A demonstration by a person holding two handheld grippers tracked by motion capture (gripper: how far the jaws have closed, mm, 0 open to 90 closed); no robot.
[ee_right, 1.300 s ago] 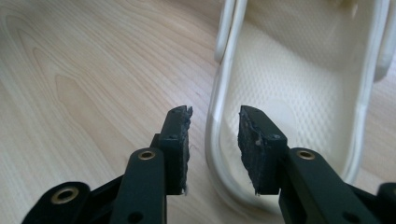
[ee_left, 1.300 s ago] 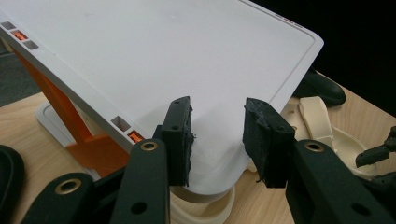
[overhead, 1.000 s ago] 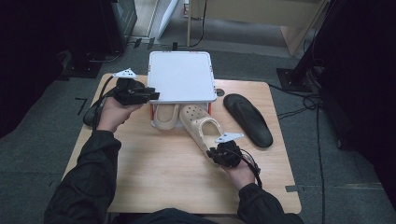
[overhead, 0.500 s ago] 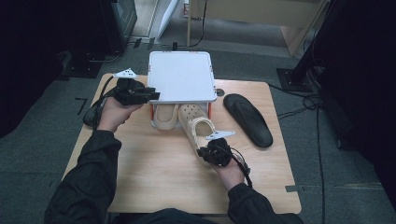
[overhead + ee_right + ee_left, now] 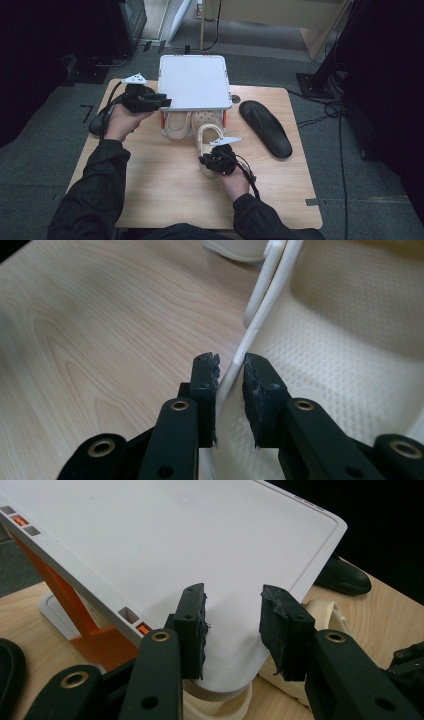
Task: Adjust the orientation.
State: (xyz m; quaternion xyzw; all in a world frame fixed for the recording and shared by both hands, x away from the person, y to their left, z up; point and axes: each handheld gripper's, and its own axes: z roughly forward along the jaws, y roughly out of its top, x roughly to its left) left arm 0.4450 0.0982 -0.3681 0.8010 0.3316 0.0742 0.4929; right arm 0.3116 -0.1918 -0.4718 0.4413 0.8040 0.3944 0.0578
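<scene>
Right tool (image 5: 229, 371): we find its jaws straddling the side wall of the cream clog (image 5: 350, 385), just now easing apart.
Left tool (image 5: 232, 625): spread over the white rack's top (image 5: 190, 545), gripping nothing.
Clog: on the worktop (image 5: 165, 185), toe under the rack.

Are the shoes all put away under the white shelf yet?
Not yet. One cream clog sits under the white shelf. The second cream clog is only partway in; the right gripper has fingers that have just been opening around its side wall. The black sandal lies outside, waiting.
</scene>
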